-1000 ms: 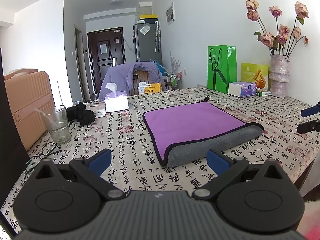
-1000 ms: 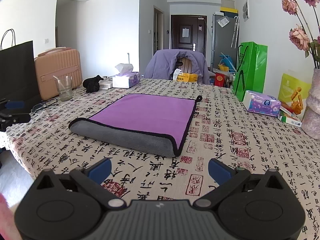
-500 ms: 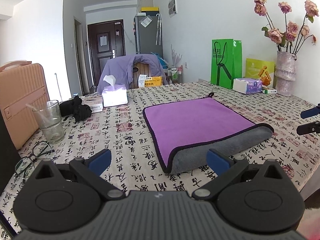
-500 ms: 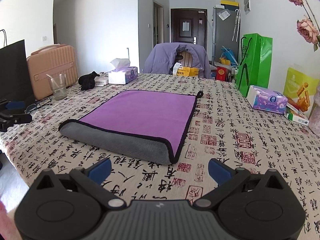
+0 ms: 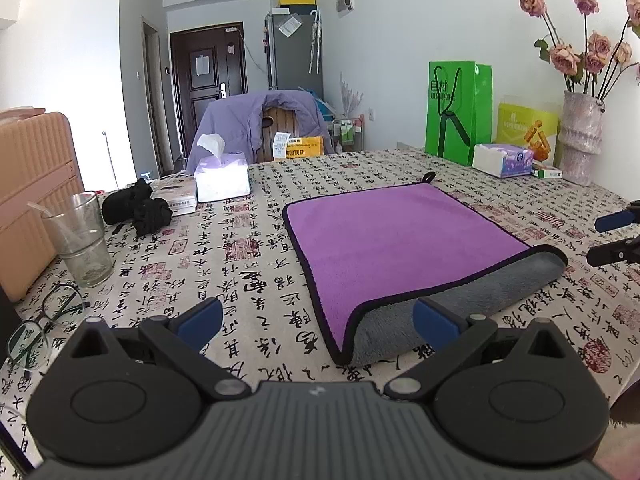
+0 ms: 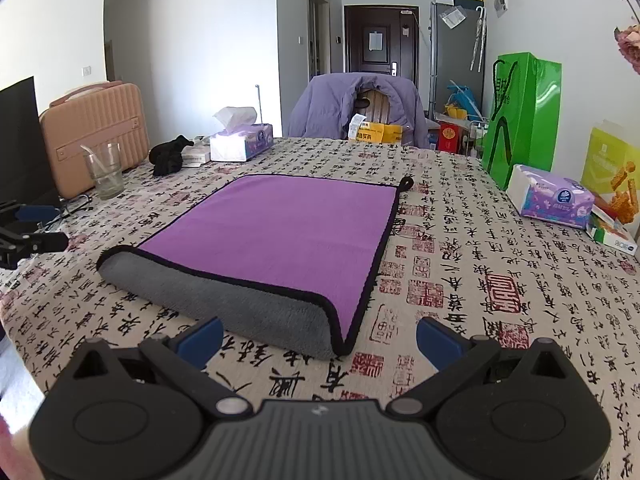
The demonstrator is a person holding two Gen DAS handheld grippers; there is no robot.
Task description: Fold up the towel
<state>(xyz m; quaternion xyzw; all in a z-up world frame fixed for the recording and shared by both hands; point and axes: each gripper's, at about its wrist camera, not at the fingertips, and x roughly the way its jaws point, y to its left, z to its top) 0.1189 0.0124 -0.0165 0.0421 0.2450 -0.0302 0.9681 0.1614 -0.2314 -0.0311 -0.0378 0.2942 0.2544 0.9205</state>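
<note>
A purple towel (image 5: 400,240) with a grey underside and black trim lies folded once on the patterned tablecloth; its rolled grey fold faces me. It also shows in the right wrist view (image 6: 280,232). My left gripper (image 5: 316,318) is open and empty, just short of the towel's near left corner. My right gripper (image 6: 320,338) is open and empty, just short of the near right corner. Each gripper shows at the edge of the other's view: the right gripper (image 5: 614,236), the left gripper (image 6: 28,228).
A glass (image 5: 80,240), spectacles (image 5: 44,320), a black cloth (image 5: 136,208) and a tissue box (image 5: 222,178) stand to the left. A green bag (image 5: 458,112), a tissue pack (image 5: 504,160) and a flower vase (image 5: 580,136) stand at the right. A draped chair (image 6: 360,112) stands behind the table.
Both grippers have moved closer to the towel's near fold and a little lower. Both stay open and the towel has not moved.
</note>
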